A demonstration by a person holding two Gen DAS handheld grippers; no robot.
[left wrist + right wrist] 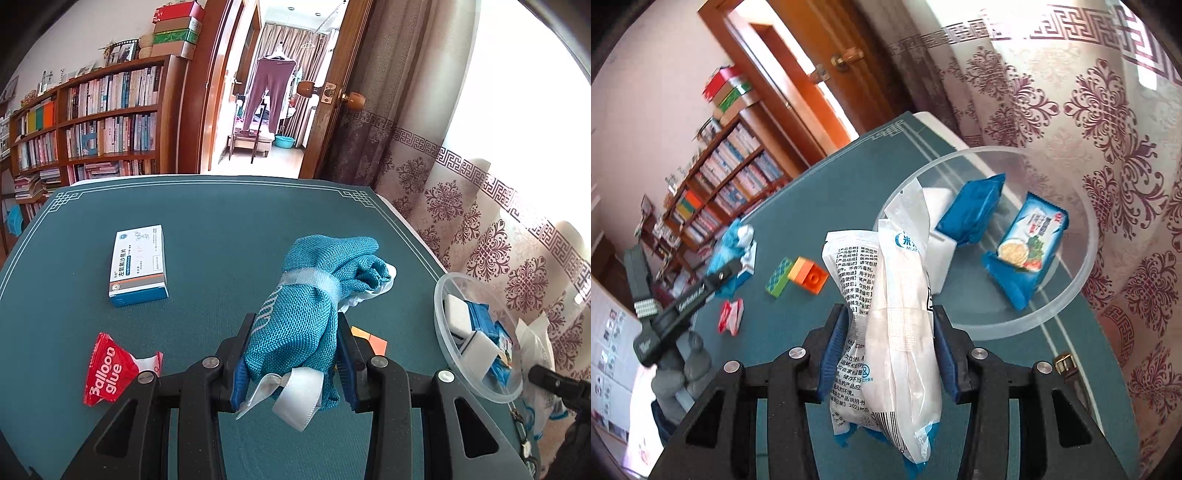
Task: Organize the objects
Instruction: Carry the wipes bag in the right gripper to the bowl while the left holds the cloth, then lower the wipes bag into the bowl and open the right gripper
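Observation:
My left gripper (291,354) is shut on a rolled teal cloth (299,295) bound with a clear band, held above the green table mat (221,229). In the right wrist view, my right gripper (886,350) is shut on two white plastic packets (897,332) with printed text, lifted just short of a clear round bowl (1067,295). The bowl holds a white block (942,254), a blue packet (971,214) and a blue noodle packet (1027,247). The left gripper (713,284) with its teal cloth also shows at the left there.
A white and blue medicine box (138,266) and a red "Balloon glue" wrapper (107,369) lie on the mat's left. Green and orange toy bricks (798,277) sit mid-table. A patterned curtain (480,221) hangs right of the table; a bookshelf (92,122) and open doorway stand behind.

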